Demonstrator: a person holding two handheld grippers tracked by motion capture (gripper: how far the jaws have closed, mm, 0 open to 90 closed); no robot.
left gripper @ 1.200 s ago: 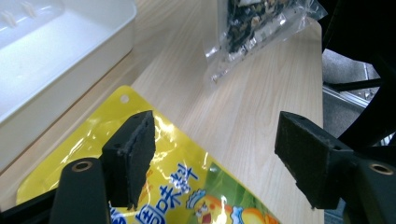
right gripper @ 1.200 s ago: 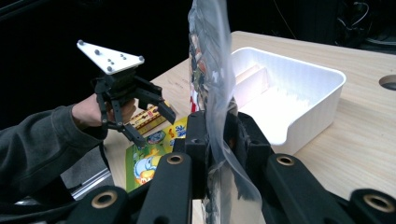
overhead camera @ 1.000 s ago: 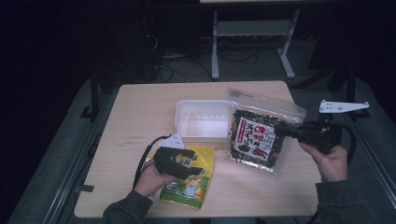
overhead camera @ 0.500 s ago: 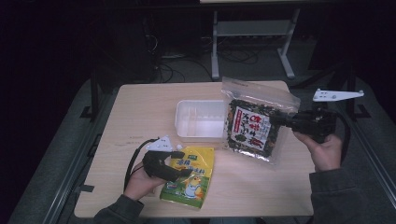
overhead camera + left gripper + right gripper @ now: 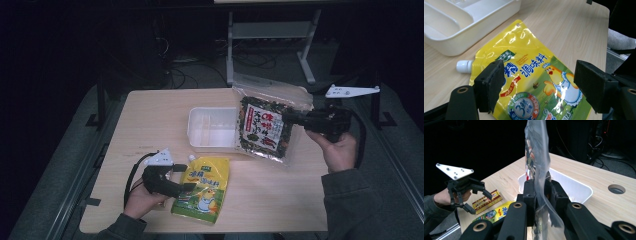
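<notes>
The clear snack bag (image 5: 265,127) with its dark printed label hangs upright, lifted off the bench (image 5: 150,120), its edge pinched between the closed jaws of the right hand-held gripper (image 5: 295,118). It hangs just beside the right end of the white divided tray (image 5: 210,131). Nearer the person, a yellow spouted pouch (image 5: 201,188) lies flat on the bench with its white cap (image 5: 463,66) pointing toward the tray. The left hand-held gripper (image 5: 187,180) hovers over the pouch, its jaws spread wide and holding nothing.
</notes>
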